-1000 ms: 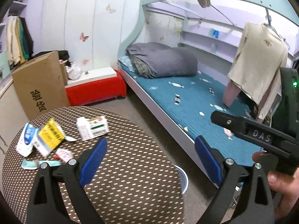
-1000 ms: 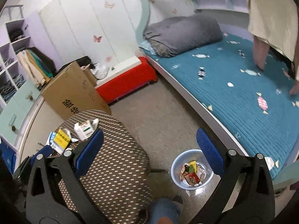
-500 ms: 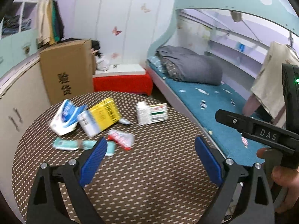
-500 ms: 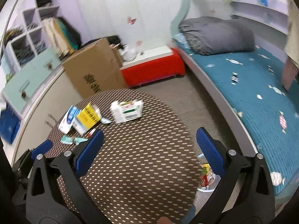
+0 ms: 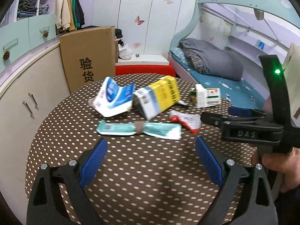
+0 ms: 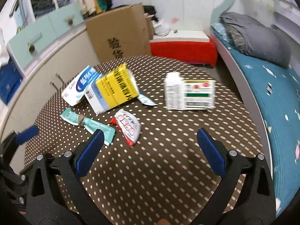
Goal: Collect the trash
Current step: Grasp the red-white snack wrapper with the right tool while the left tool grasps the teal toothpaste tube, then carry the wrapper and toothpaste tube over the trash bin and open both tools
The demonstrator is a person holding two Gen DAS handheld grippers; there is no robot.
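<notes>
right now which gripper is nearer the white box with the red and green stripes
Right. The right gripper hangs open over the table just short of the white striped box. The left gripper is open too, farther off to its left, facing the teal wrapper.

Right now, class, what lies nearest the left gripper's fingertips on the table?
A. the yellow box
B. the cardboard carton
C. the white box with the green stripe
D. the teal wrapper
D: in the left wrist view the teal wrapper lies just ahead of the open left gripper, with the other trash farther back.
</notes>
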